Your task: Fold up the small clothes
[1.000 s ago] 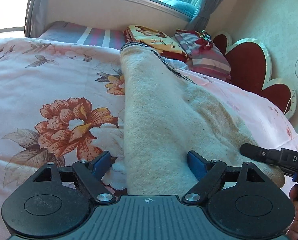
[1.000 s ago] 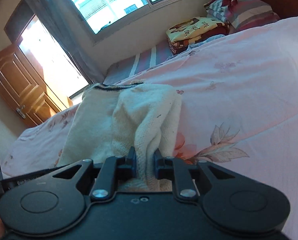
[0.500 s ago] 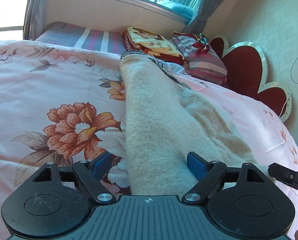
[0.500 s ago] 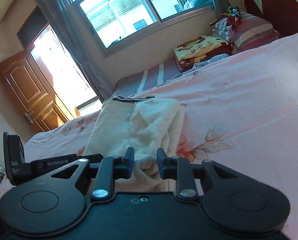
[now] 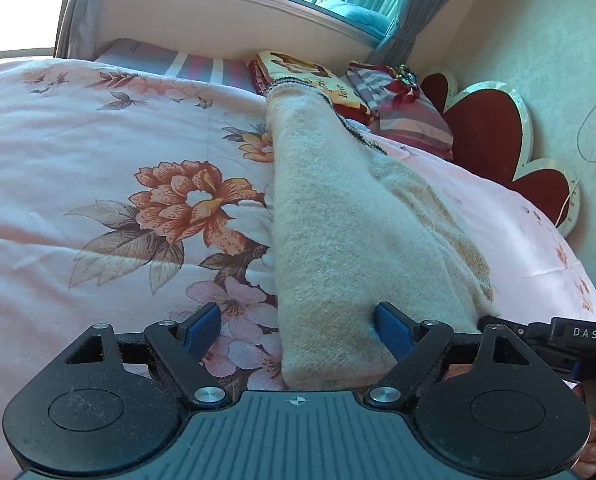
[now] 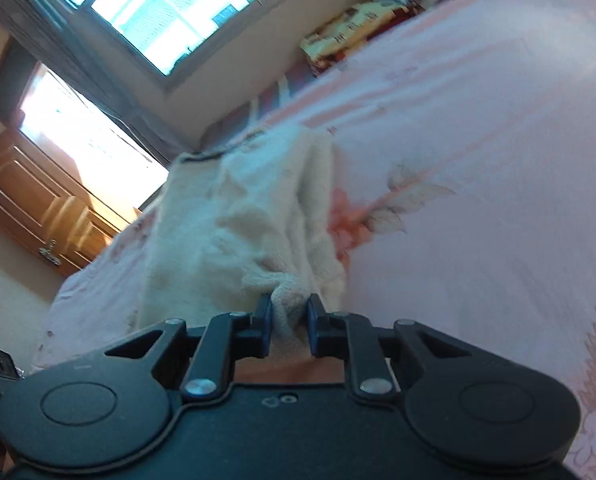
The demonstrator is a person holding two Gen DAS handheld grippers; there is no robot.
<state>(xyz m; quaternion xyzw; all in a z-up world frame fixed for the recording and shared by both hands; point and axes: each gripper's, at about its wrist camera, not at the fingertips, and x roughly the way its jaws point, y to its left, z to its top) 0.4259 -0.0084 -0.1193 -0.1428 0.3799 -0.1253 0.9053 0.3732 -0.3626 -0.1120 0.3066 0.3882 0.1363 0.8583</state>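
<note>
The main risk, as I judge it, is on the left side. The left gripper (image 5: 298, 334) has its blue fingers (image 5: 200, 328) spread wide, and they hold nothing; the near end of the cream fleece garment (image 5: 338, 240) lies between them, closer to the right finger, which seems to touch its edge. If this gripper closes where it is, it may take only the top layer, or take also the floral bedsheet (image 5: 98, 200) under it, and then the fold will come out crooked or the sheet will be pulled up with it. The garment itself lies on the bed as a long strip going away from the gripper toward the pillows (image 5: 398, 120) near the heart-shaped headboard (image 5: 490, 136), with a dark trimmed edge at its far end.

On the right side the danger is different. The right gripper (image 6: 290, 320) is nearly closed on a bunched corner of the same garment (image 6: 238, 220), with only a thick pinch of fleece between the fingers (image 6: 264, 316). The fabric is soft and bulky, so I think it could slip out if the hand moves quickly; the right view is blurred, which suggests fast motion. The rest of the garment lies wrinkled on the pink sheet (image 6: 478, 160) ahead of this gripper, so creases may be folded in.
</note>
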